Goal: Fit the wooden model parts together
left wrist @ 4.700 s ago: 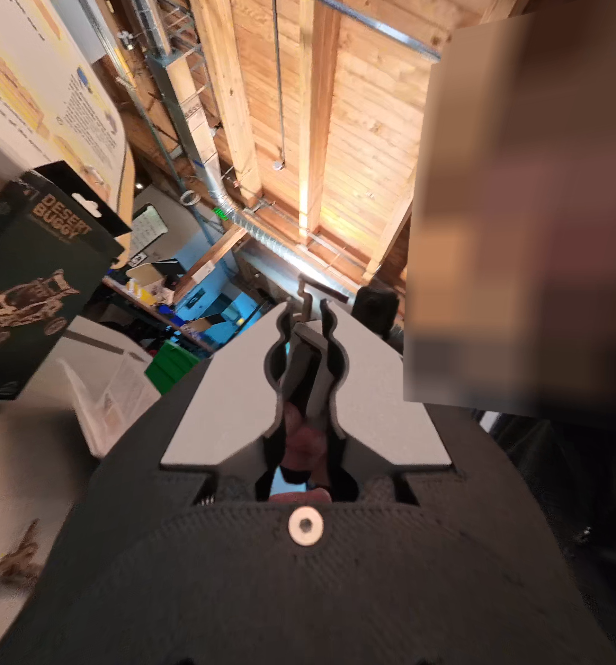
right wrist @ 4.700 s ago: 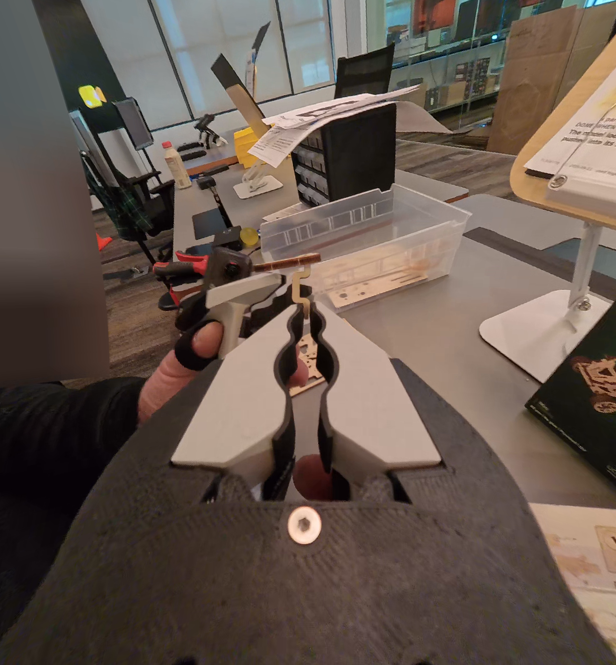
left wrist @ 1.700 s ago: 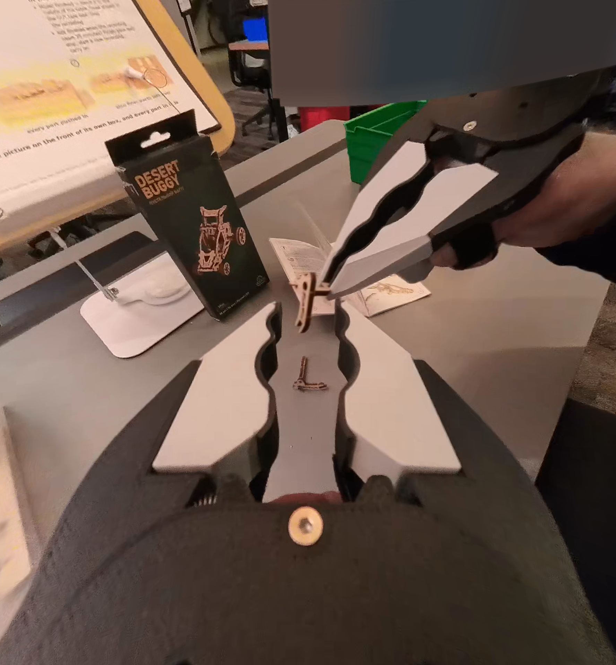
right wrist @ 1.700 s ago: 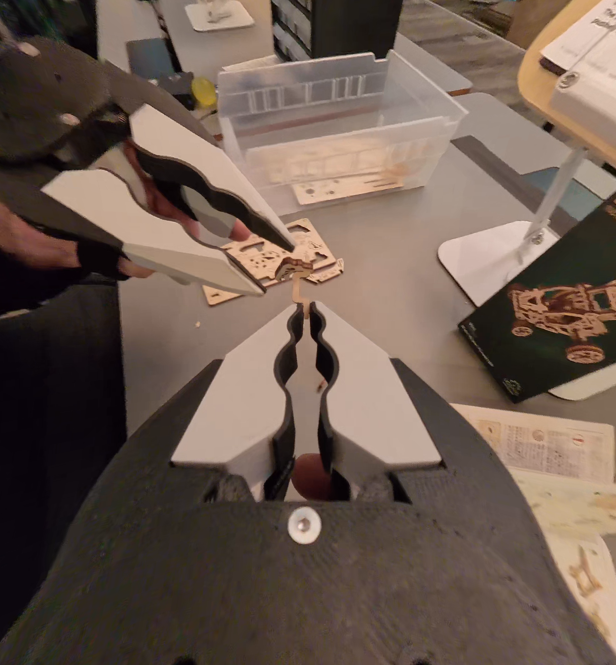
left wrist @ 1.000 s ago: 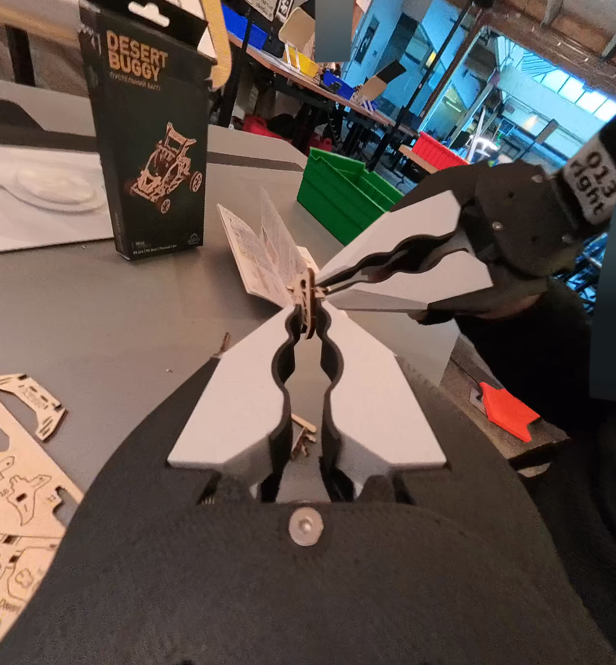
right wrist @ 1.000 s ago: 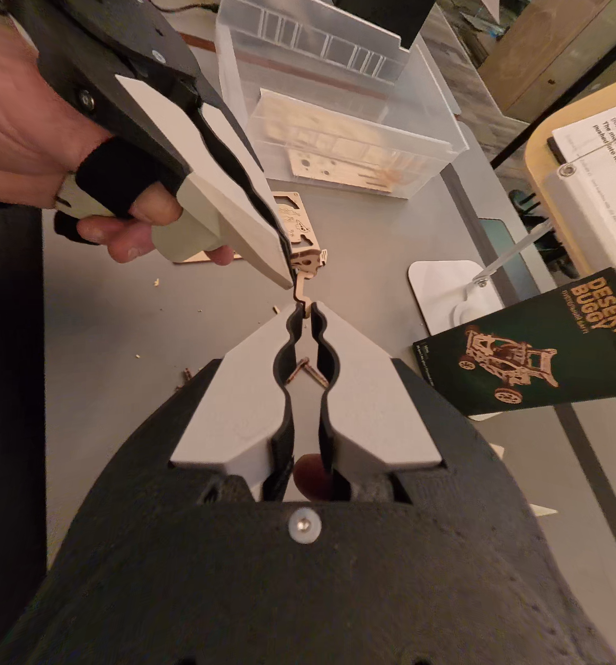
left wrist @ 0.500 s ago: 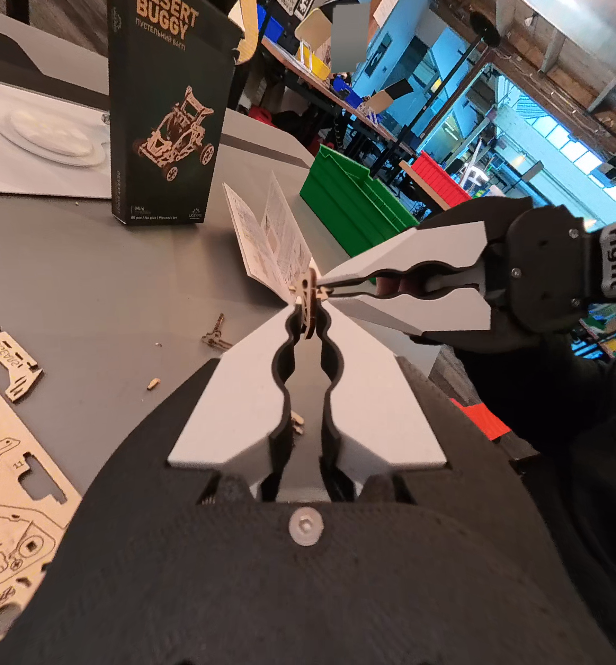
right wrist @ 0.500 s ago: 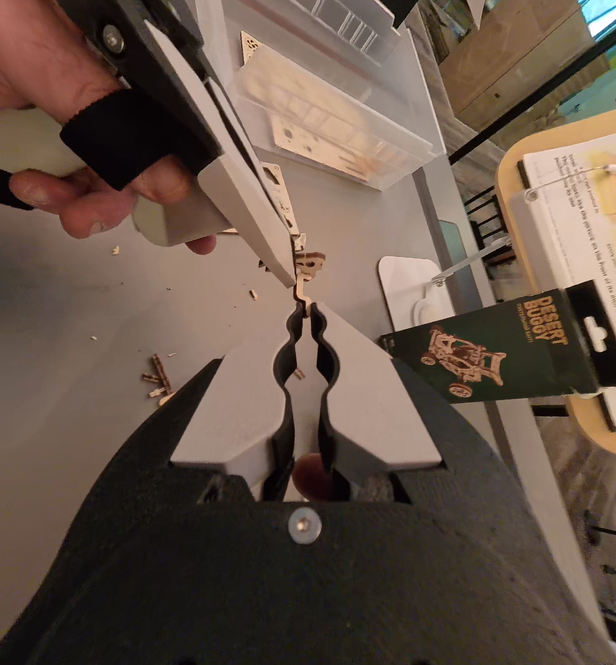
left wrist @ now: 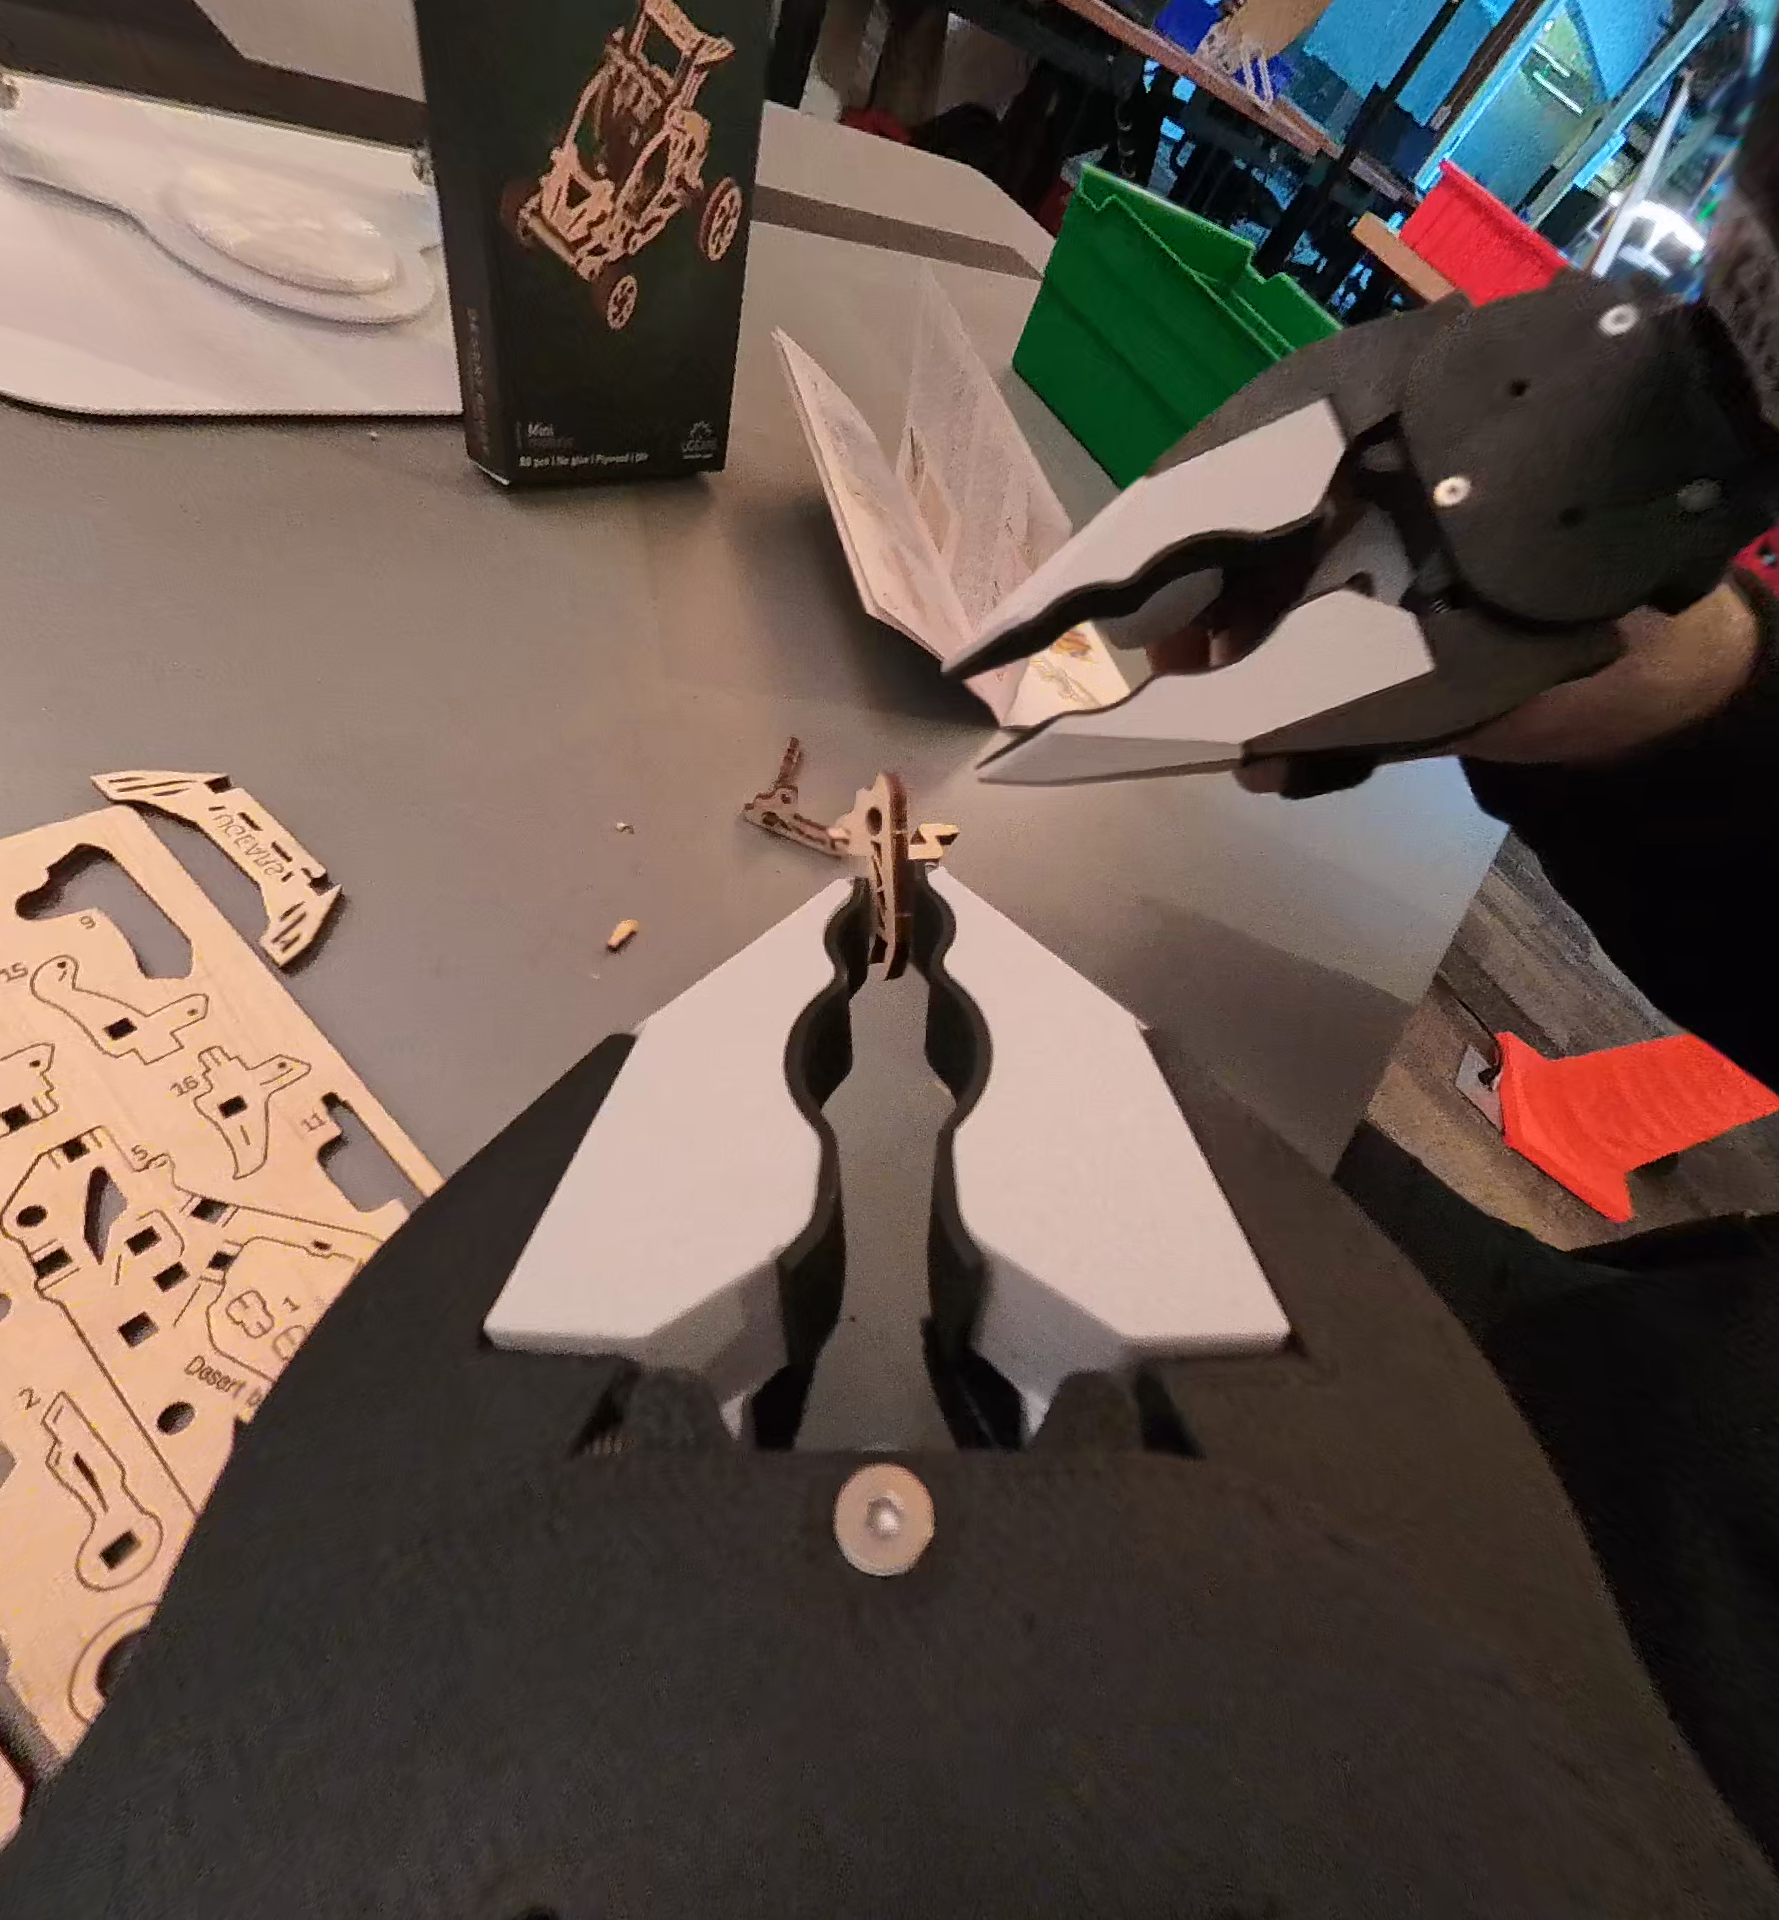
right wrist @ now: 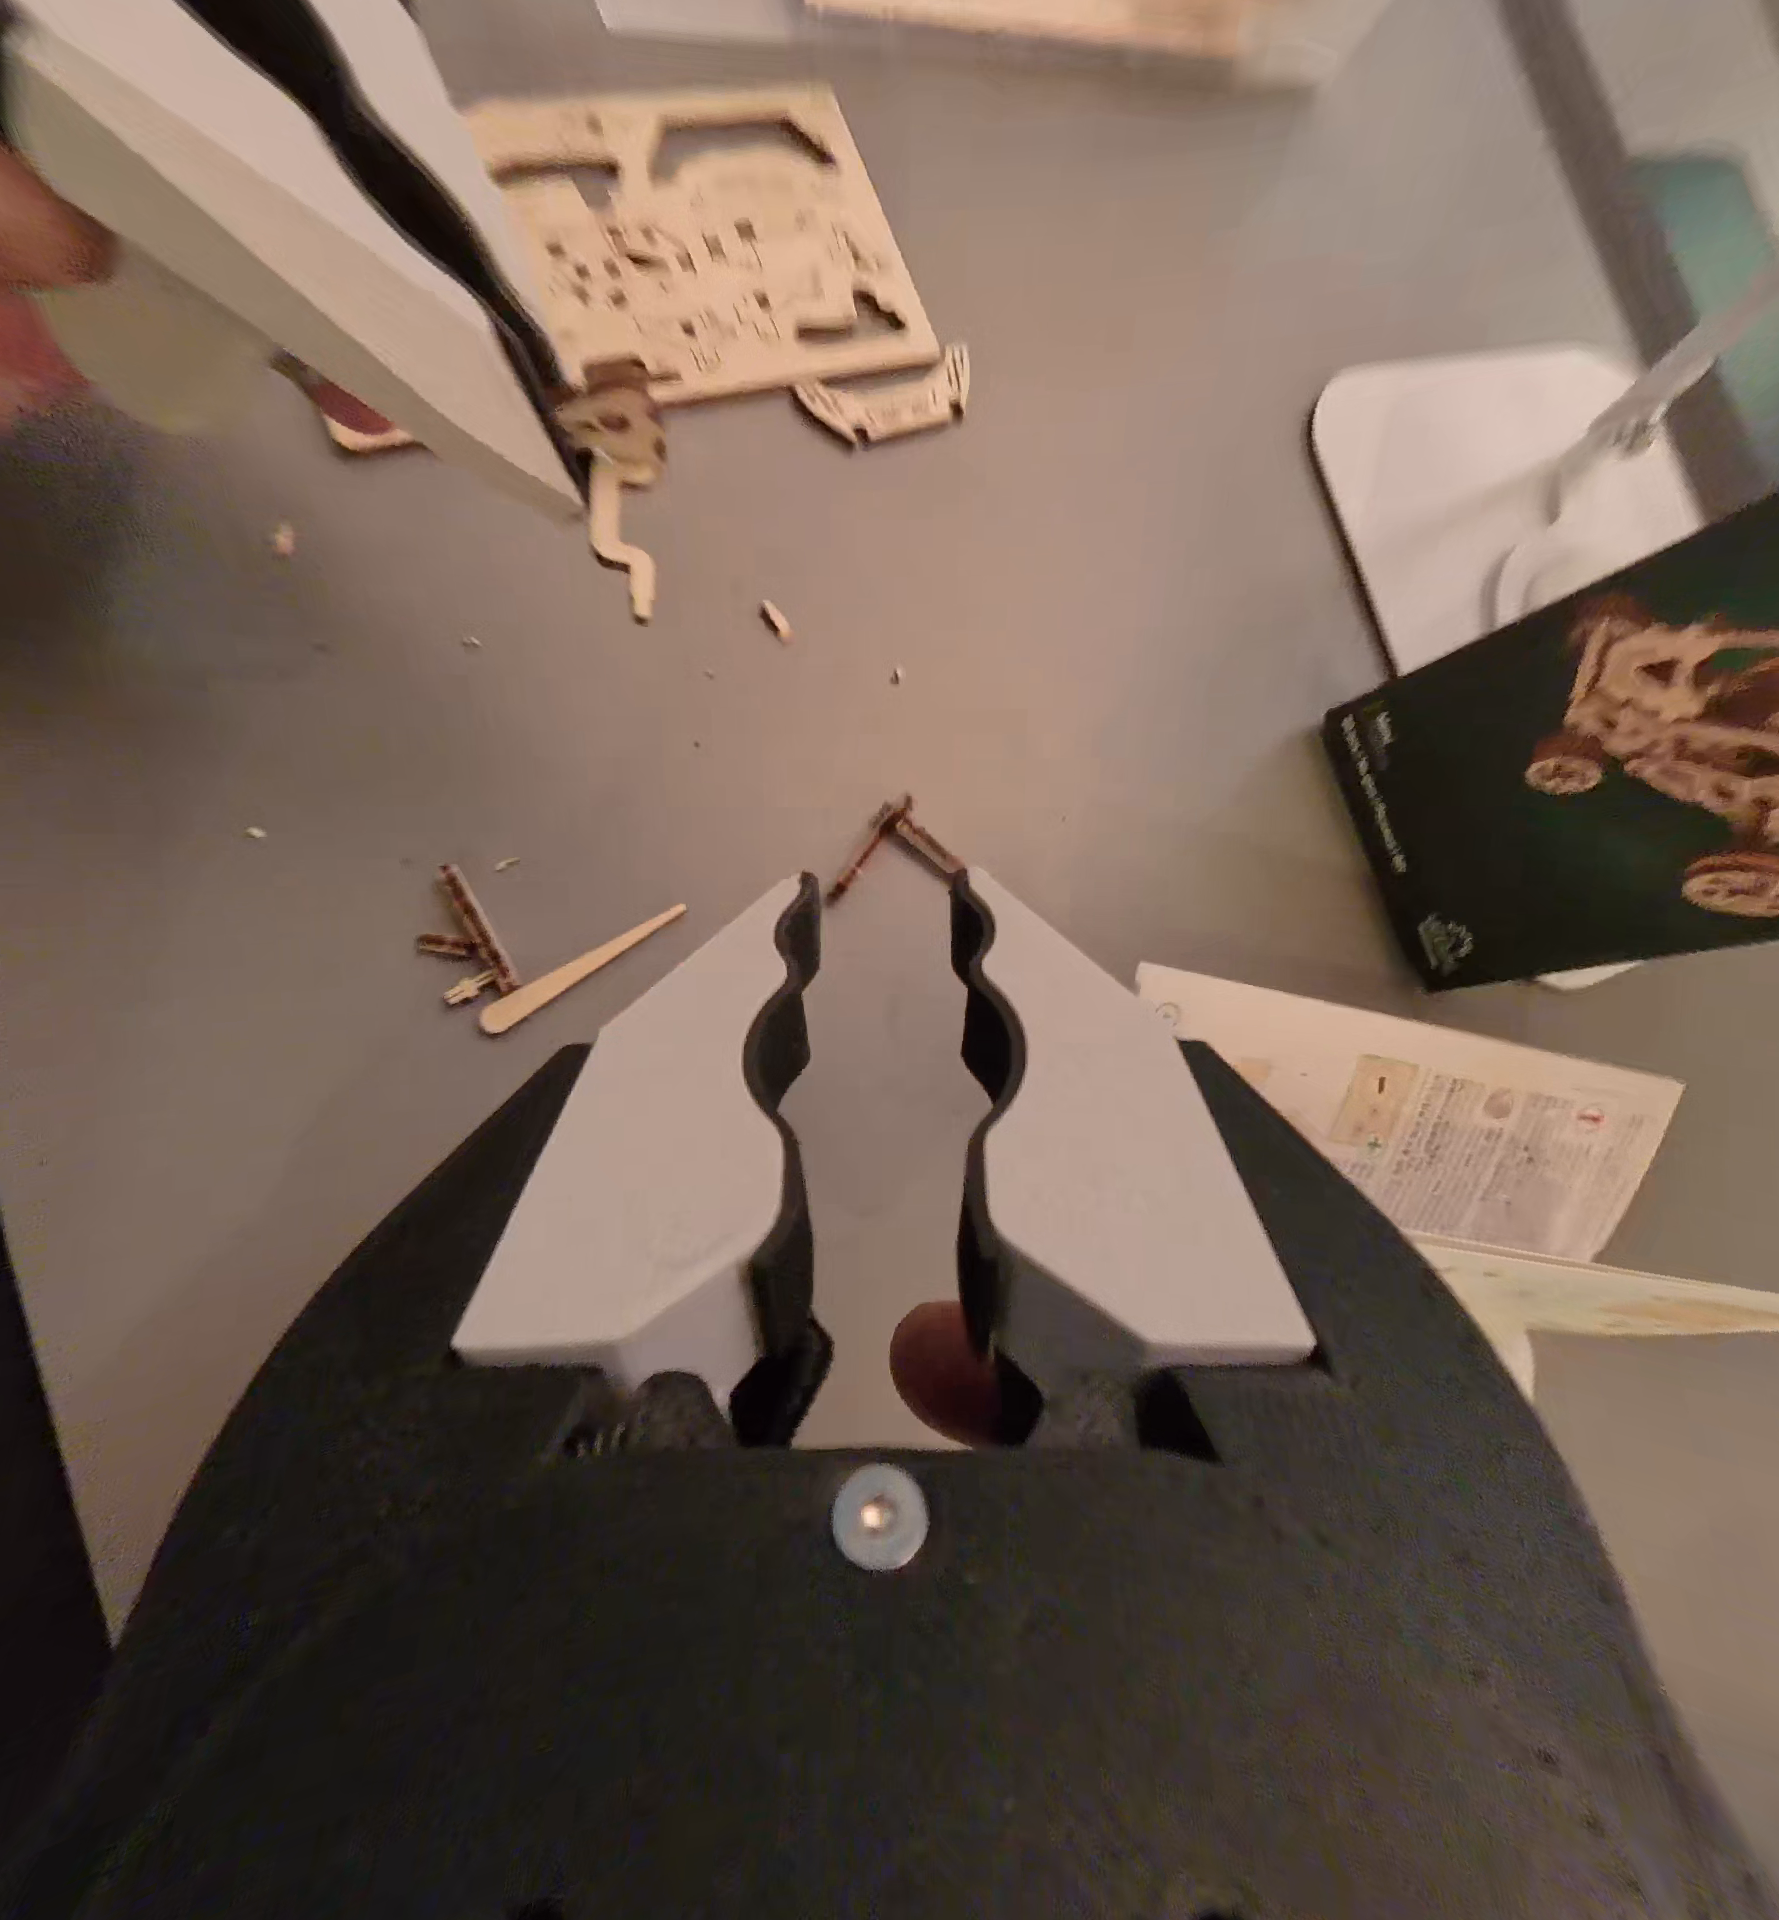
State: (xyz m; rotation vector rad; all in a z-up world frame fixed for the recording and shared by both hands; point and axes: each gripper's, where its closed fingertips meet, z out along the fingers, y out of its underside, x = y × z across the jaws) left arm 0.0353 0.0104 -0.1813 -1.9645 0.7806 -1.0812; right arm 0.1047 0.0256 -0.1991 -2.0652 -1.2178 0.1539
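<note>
My left tool (left wrist: pixel 890 914) pinches a wooden part (left wrist: pixel 887 883); right tool (left wrist: pixel 978 717) open nearby; cut sheet (left wrist: pixel 85 1143) on table (left wrist: pixel 397 644).

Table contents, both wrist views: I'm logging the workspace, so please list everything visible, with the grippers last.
Table: one, grey, under everything.
Wooden part sheet: one, tan, left.
Joined wooden piece: one, tan, in the left gripper's tips.
L-shaped wooden part: one, brown, mid-table.
Wooden stick: one, pale, beside scraps.
Model box: one, dark green, upright.
Instruction booklet: one, white, half open.
Bin: one, green, beyond the table.
Stand base: one, white.
Left gripper: shut on the piece.
Right gripper: open, empty.
</note>
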